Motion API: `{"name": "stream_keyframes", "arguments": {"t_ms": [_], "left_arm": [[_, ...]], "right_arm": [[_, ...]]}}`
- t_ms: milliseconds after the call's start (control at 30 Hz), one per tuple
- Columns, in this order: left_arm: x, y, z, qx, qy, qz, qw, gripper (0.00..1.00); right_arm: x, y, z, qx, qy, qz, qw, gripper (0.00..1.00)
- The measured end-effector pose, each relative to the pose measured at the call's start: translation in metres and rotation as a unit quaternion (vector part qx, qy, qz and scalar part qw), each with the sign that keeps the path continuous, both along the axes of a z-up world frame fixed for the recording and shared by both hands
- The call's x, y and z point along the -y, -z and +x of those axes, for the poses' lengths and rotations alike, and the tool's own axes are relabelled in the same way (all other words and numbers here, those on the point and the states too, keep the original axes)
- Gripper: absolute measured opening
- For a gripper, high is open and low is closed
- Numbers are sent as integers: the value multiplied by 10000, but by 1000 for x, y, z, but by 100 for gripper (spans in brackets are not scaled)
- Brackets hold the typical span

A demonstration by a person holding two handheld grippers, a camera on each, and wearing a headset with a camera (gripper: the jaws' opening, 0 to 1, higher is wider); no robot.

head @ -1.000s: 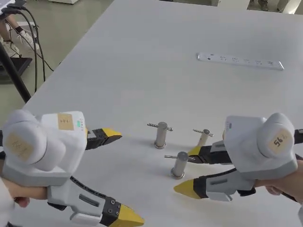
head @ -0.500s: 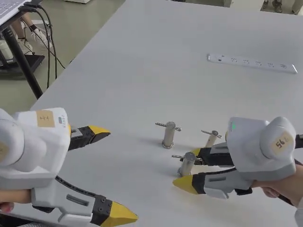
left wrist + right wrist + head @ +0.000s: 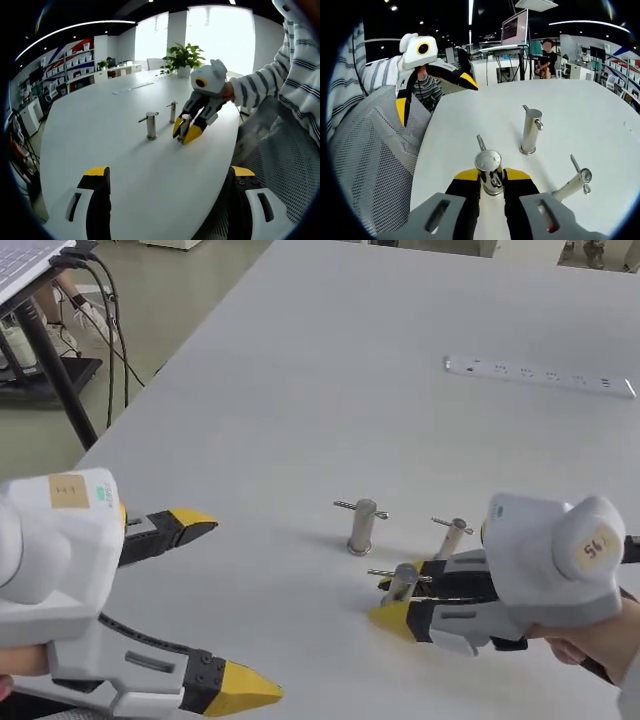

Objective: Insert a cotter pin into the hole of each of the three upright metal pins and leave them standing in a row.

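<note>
Head view: my right gripper (image 3: 400, 596) has its jaws clamped on the nearest metal pin (image 3: 403, 583), low on its shaft, on the white table (image 3: 300, 390). My left gripper (image 3: 222, 610) hovers well apart from the pins, jaws spread wide. Just beyond, a second metal pin (image 3: 361, 528) stands upright and a third metal pin (image 3: 453, 538) leans; a cotter pin (image 3: 347, 506) crosses each head.
</note>
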State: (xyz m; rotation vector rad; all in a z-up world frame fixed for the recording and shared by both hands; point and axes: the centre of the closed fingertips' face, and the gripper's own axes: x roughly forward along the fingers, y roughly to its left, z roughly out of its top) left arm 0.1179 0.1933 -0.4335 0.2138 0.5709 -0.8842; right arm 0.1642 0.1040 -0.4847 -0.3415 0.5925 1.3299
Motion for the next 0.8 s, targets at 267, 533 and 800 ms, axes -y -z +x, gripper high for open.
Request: {"name": "stream_keyframes", "arguments": {"t_ms": [267,533,800], "left_arm": [[-4,0,7,0,-154,1,9999,95],[-5,3,5,-85,-163,20,9998,96],[-5,7,3,-180,-125,105,9997,96]], "right_arm": [[-1,0,0,99,-147,1,9998,11],[0,0,-3,256,-293,13,9992,9],[2,-1,-3,353,-288,-3,9990,9]]}}
